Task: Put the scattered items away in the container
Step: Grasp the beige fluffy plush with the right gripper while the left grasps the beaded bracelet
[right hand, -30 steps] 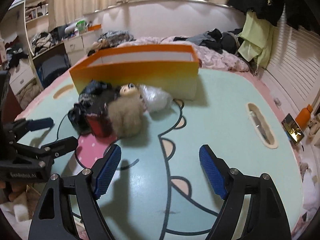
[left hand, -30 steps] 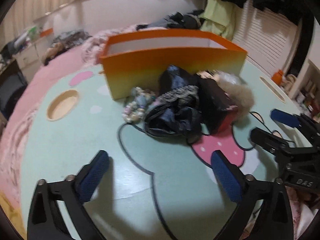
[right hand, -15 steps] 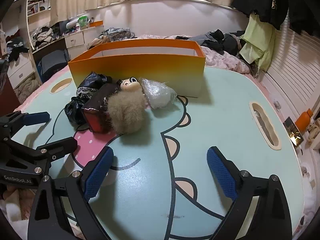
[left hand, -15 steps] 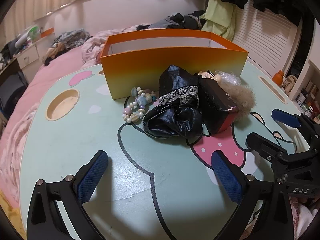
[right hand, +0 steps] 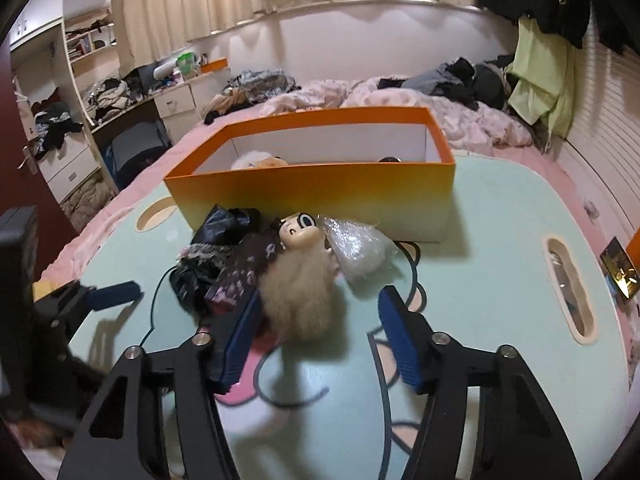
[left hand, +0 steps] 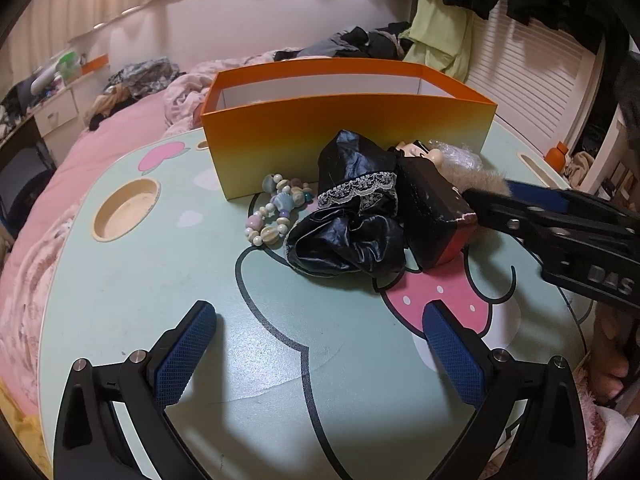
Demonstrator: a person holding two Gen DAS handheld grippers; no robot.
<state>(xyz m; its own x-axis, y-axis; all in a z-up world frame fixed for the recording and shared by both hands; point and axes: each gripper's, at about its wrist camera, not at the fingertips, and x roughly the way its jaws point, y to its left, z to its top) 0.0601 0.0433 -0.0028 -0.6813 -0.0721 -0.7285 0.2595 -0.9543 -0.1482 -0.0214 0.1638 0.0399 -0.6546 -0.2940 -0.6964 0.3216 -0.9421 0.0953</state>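
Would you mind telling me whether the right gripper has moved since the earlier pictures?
Yes. The right gripper has advanced toward the orange box, its closing jaws now either side of the furry doll, not yet pressing it.

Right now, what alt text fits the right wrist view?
The right gripper, jaws just closing, straddles a furry beige doll without gripping it, in a pile before the orange box on a cartoon table.

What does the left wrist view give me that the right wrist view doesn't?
Only the left wrist view: the bead bracelet beside the orange box, and the open left gripper.

Only the right wrist view: things already inside the box, and the doll's face.

Both: the box, black lace cloth, furry doll and right gripper, its jaws just closing around the fur.
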